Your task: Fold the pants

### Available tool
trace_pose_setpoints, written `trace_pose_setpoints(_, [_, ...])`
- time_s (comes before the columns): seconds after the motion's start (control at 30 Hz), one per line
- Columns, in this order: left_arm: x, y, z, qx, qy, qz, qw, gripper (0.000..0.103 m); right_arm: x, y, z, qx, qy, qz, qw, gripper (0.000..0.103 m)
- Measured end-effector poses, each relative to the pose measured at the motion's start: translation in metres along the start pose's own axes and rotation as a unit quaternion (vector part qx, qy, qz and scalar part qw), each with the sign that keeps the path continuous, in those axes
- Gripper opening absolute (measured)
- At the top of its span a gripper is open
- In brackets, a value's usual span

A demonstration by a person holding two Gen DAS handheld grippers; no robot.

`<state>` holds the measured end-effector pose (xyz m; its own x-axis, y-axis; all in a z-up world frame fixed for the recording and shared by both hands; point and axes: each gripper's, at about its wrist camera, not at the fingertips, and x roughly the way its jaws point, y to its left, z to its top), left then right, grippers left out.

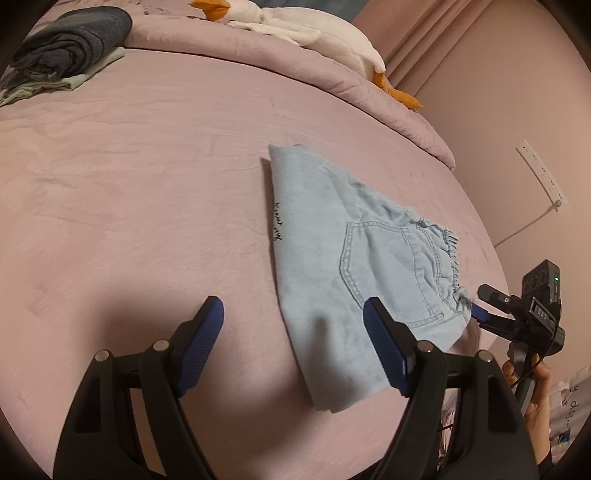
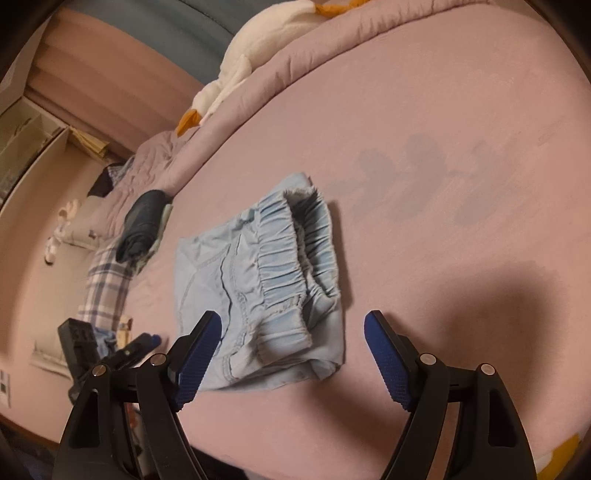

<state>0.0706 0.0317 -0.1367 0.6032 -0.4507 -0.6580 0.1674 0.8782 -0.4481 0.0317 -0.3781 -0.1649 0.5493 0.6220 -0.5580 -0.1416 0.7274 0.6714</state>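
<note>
Light blue denim pants (image 1: 332,236) lie folded into a compact stack on the pink bed sheet (image 1: 129,192), back pocket up, elastic waistband toward the right edge. In the right wrist view the pants (image 2: 255,280) show the gathered waistband facing the camera. My left gripper (image 1: 293,325) is open and empty, just above the sheet at the near edge of the pants. My right gripper (image 2: 291,339) is open and empty, close in front of the waistband. The right gripper also shows in the left wrist view (image 1: 484,314), beside the waistband corner.
A folded dark grey garment (image 1: 70,40) on pale cloth lies at the far left of the bed. A white plush goose (image 1: 314,33) rests on the rolled pink duvet (image 1: 258,70) at the back. A wall socket strip (image 1: 543,177) is at right.
</note>
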Motion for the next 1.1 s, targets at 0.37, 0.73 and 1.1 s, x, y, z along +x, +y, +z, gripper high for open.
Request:
trace_pose_setpoints(0.37, [0.022, -0.016, 0.003, 0.029, 0.020, -0.010, 0.9993, 0.078, 0.024, 0.009, 0.004, -0.023, 0.042, -0.001, 0.999, 0.080])
trace_pose_setpoints(0.73, [0.040, -0.020, 0.005, 0.036, 0.039, -0.017, 0.9984, 0.078, 0.040, 0.015, 0.013, -0.043, 0.060, -0.010, 0.997, 0.080])
trace_pose_setpoints(1.1, [0.050, -0.019, 0.013, 0.039, 0.046, -0.029, 0.9978, 0.078, 0.051, 0.014, 0.026, -0.046, 0.067, 0.003, 0.997, 0.084])
